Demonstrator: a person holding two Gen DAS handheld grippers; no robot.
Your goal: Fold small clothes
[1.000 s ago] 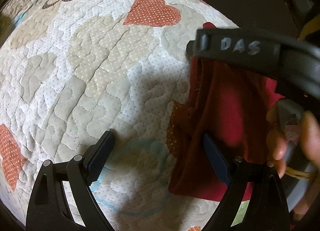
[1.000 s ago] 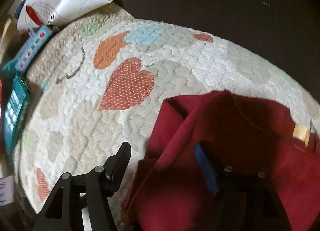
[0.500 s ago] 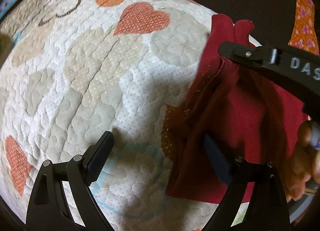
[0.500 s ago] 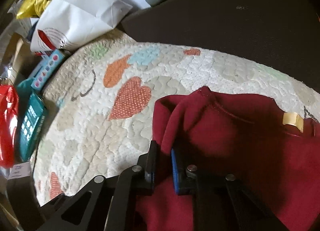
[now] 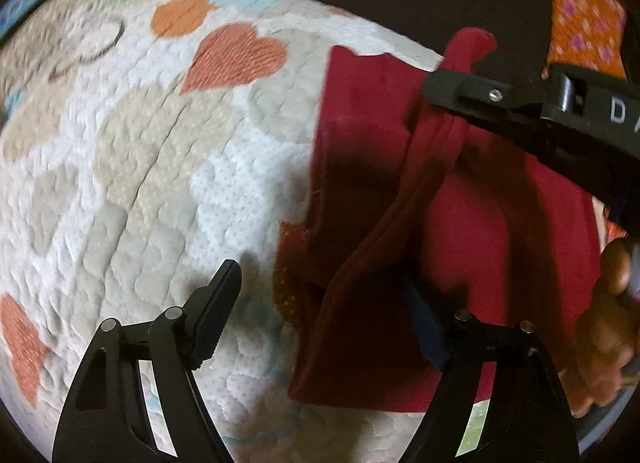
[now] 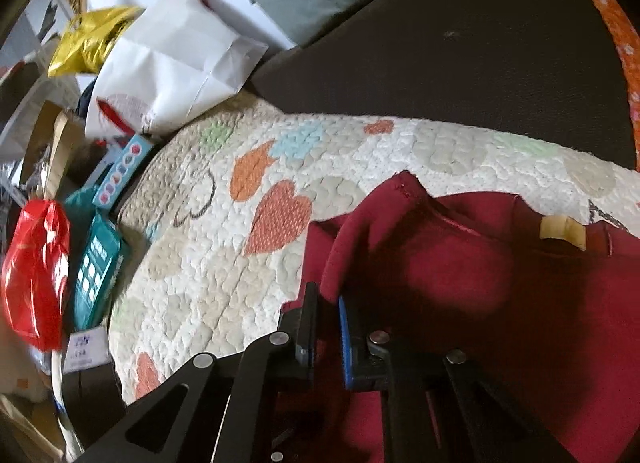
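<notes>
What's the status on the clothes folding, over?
Right gripper shut on red garment, edge lifted. Left gripper open, straddling the garment's near edge. Garment half on quilt. Nothing in the way.

Soft, dim indoor light. The right tool (image 5: 448,85) casts a dark shadow across the red cloth (image 5: 360,135) and onto the quilt (image 5: 160,183). Motion blur smears the quilt's far edge in the left view. Fisheye bending curves both pictures, with black corners.
</notes>
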